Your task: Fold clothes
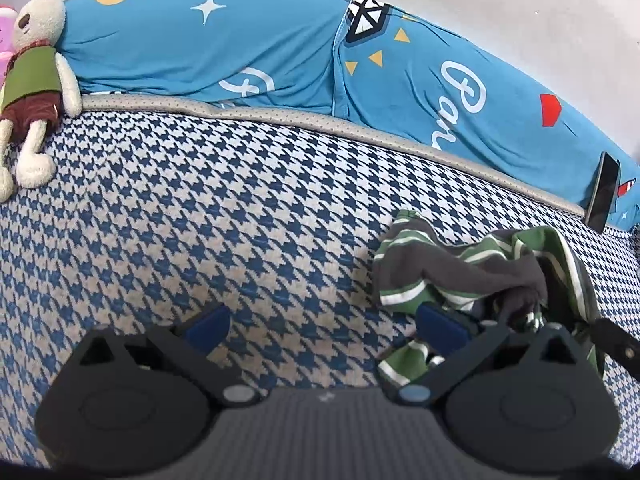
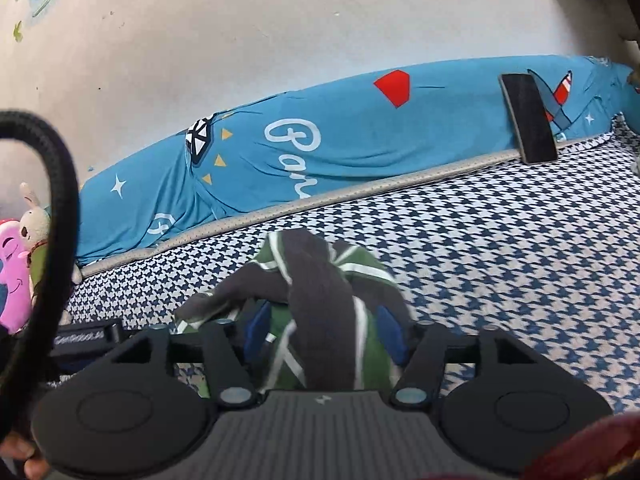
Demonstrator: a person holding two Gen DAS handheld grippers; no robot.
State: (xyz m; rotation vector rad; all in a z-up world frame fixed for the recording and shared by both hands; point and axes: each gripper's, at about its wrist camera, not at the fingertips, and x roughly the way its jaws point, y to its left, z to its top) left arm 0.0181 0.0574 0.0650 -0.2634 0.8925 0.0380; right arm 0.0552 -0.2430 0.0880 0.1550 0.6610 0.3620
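A crumpled garment (image 1: 472,276) with green, white and dark grey stripes lies on the blue-and-white houndstooth bed cover (image 1: 200,208), right of centre in the left wrist view. My left gripper (image 1: 324,324) is open just above the cover. Its right fingertip (image 1: 440,322) touches the garment's left edge, and only bare cover lies between its fingers. In the right wrist view the garment (image 2: 320,300) is bunched between the blue pads (image 2: 258,330) of my right gripper (image 2: 324,332), which is shut on the wad of cloth. The cloth hides the inner faces of the pads.
A long blue bolster (image 1: 240,52) with white lettering lines the wall behind the bed. A dark phone (image 2: 528,120) leans against it at the right. A plush rabbit (image 1: 36,80) and a pink plush (image 2: 12,276) sit at the left. A black cable (image 2: 60,200) loops across the right view's left side.
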